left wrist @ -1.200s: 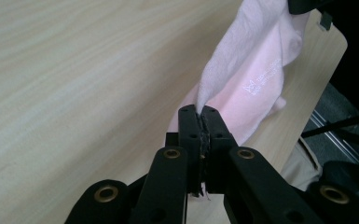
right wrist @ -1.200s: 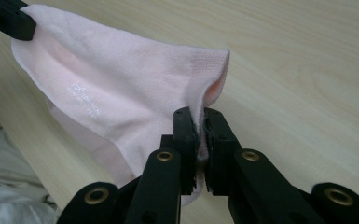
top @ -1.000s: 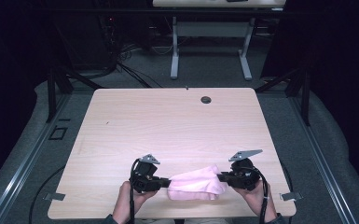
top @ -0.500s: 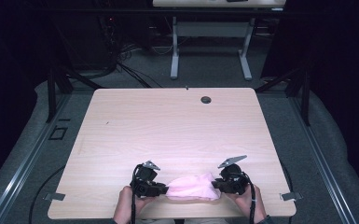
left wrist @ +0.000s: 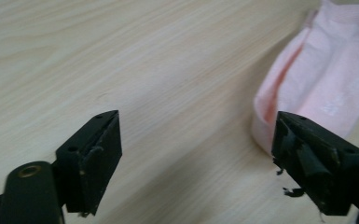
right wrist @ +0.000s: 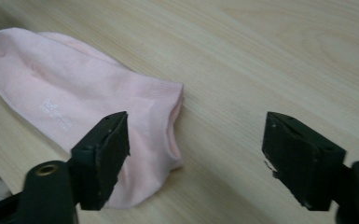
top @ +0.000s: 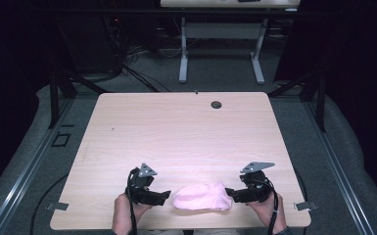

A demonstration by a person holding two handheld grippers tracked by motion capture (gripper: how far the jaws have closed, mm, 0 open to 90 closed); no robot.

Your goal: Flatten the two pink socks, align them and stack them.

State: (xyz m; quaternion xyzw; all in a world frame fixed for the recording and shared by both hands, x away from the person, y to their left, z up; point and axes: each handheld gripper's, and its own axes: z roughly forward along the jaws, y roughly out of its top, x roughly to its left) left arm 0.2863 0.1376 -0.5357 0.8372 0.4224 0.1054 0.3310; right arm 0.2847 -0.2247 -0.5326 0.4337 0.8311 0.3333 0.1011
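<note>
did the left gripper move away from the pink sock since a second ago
Yes. The left gripper has backed leftward along the table's near edge; its jaws have just been opening, and the pink sock lies free.

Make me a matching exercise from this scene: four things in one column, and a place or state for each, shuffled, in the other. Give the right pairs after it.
Things:
1. pink sock
2. left gripper
3. right gripper
4. dark round hole

Places or states:
A. set in the table near its far edge
B. lying flat between the two grippers
C. jaws open, beside the sock's left end in the high view
D. jaws open, beside the sock's right end in the high view

Pairs: 1-B, 2-C, 3-D, 4-A
</note>
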